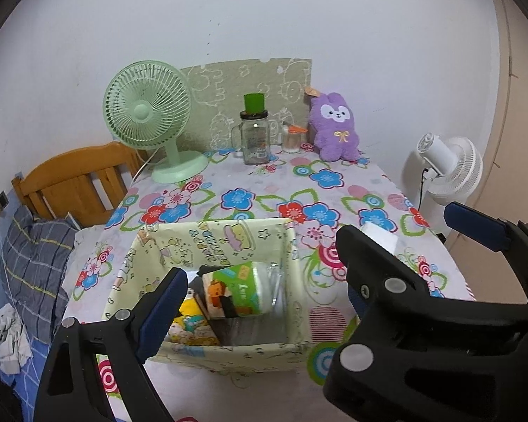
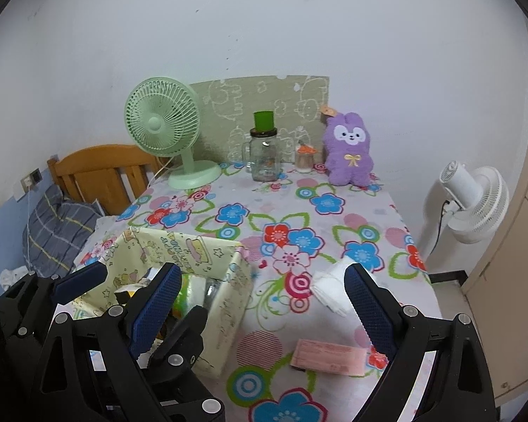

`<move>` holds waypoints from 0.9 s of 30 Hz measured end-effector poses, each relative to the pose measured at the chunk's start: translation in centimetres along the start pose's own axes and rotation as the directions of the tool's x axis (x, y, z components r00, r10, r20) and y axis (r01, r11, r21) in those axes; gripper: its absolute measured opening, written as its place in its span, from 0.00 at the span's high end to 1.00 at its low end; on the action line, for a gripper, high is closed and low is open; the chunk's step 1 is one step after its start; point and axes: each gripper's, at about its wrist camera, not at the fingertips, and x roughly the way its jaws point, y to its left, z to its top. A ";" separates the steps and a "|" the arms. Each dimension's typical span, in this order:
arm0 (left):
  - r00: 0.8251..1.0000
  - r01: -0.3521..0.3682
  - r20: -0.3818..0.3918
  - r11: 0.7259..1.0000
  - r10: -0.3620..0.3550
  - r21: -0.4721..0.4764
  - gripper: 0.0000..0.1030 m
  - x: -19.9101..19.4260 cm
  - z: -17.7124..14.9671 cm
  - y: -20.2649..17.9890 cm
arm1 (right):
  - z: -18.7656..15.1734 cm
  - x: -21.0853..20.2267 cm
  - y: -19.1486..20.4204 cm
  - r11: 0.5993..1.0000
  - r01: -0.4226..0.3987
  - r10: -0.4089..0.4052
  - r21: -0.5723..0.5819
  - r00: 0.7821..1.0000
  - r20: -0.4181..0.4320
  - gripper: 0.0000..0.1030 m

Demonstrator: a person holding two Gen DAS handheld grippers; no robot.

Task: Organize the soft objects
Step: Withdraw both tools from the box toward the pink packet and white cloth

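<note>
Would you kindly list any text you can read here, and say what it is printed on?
Fabric storage box, inner wall: blurred pastel lettering, unreadable.
Bottle label inside the box: small characters, too blurred.
Pink paper slip on the tablecloth: print too small.
Nothing else carries text.

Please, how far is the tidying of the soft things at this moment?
Done: the fabric box already holds several items, among them a printed pack. In hand: nothing; the left gripper and the right gripper both have open, empty jaws. Left: the purple plush rabbit stands at the far end of the table, and the white tissues lie outside the box.
</note>
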 end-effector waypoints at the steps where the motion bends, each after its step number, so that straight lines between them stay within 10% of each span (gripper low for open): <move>1: 1.000 0.005 0.002 1.000 -0.005 0.002 0.09 -0.1 0.0 -0.4 | -0.1 -0.2 -0.3 1.000 0.004 -0.004 0.003 1.000 0.002 0.07; 27: 0.996 0.083 -0.040 0.996 -0.081 0.043 0.07 0.4 -1.7 -6.7 | -3.1 -2.3 -6.3 0.996 0.068 -0.068 0.056 0.998 0.008 0.07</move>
